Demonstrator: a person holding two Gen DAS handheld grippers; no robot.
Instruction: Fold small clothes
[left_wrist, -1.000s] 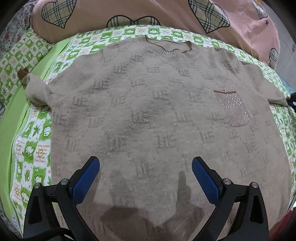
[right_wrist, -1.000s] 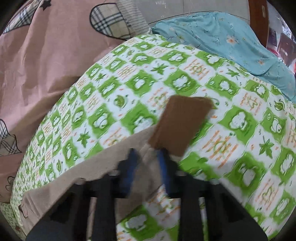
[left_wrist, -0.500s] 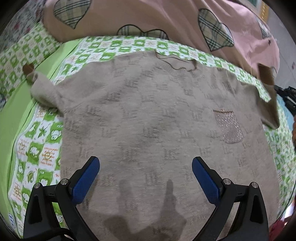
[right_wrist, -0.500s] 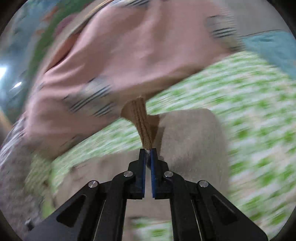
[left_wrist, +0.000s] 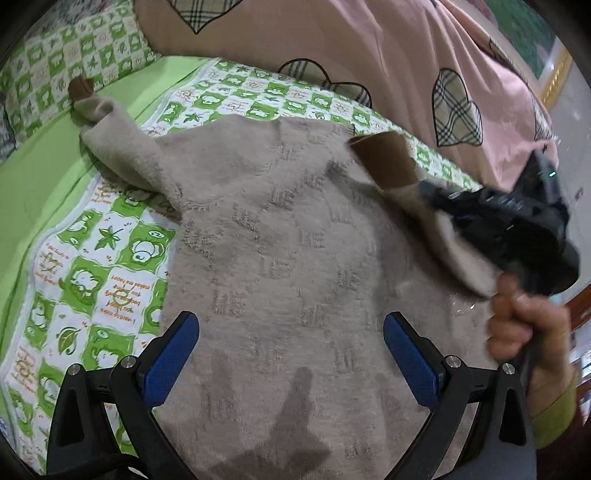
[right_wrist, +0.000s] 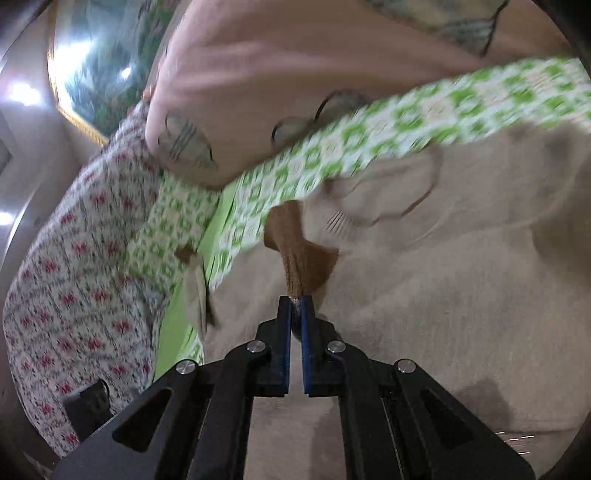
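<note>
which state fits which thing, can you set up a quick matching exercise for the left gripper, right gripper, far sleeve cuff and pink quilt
Things:
1. left gripper
2. right gripper
3. far sleeve cuff
4. pink quilt

States:
a. lies flat on the green sheet
b. shut on the near sleeve cuff
c. bunched up behind the sweater
d. open above the sweater

Pairs: 1-d, 2-b, 3-a, 4-c

sweater (left_wrist: 280, 236): taupe, brown cuffs | sheet (left_wrist: 110, 258): green-white check | quilt (left_wrist: 369, 48): pink, plaid hearts
</note>
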